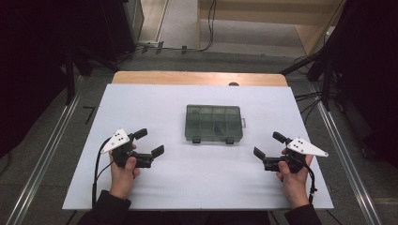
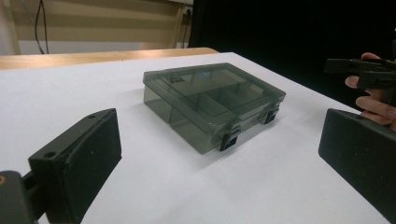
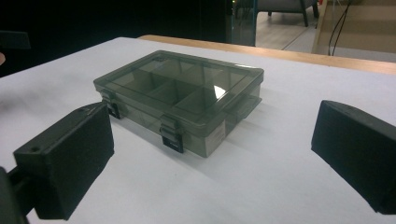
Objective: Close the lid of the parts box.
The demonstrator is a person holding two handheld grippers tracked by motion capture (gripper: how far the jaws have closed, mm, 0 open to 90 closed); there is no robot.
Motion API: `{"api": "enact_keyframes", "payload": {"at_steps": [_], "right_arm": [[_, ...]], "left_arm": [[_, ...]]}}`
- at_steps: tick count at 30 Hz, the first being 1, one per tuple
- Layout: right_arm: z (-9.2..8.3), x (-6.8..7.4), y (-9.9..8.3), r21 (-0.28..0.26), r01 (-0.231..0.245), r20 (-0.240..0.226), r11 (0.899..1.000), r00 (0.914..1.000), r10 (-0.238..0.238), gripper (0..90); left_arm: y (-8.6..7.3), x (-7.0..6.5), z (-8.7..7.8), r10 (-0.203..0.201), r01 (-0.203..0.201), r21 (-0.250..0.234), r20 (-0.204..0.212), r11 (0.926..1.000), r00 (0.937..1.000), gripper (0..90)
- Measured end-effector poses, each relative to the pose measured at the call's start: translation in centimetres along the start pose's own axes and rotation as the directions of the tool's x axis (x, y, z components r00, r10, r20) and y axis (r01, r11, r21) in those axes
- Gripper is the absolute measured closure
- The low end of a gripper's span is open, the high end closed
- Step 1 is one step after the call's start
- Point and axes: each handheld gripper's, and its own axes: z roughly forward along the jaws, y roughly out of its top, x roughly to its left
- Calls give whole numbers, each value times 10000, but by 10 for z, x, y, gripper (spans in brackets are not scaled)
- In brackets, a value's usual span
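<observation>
1. White sheeting covers the table [image 1: 141, 187], whose wooden far edge shows; dark room, grey floor, cables beyond.
2. At mid-table sits a smoky translucent compartment box [image 1: 213, 123], lid down, both front latches [image 1: 230, 140] seemingly fastened, facing the person.
3. Left tongs [image 1: 149, 142] and right tongs [image 1: 266, 146] rest either side, released, gripping nothing, well apart from the box.
4. Nothing appears begun; opening would likely mean steadying the box and working a latch.

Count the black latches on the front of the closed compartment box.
2: the left latch and the right latch, both on the box edge facing the person; none seem hidden.
</observation>
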Motion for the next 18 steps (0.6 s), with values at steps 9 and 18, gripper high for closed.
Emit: {"api": "enact_keyframes", "payload": {"at_steps": [9, 18], "right_arm": [[-13, -6, -4, -9, -83, 217, 10000, 9997, 83, 0], [-23, -13, -9, 39, -158, 450, 9999, 9989, 156, 0]], "left_arm": [[-3, 4, -14, 49, -49, -49, -137, 10000, 9999, 0], [-7, 11, -32, 48, -51, -79, -396, 10000, 9992, 0]]}}
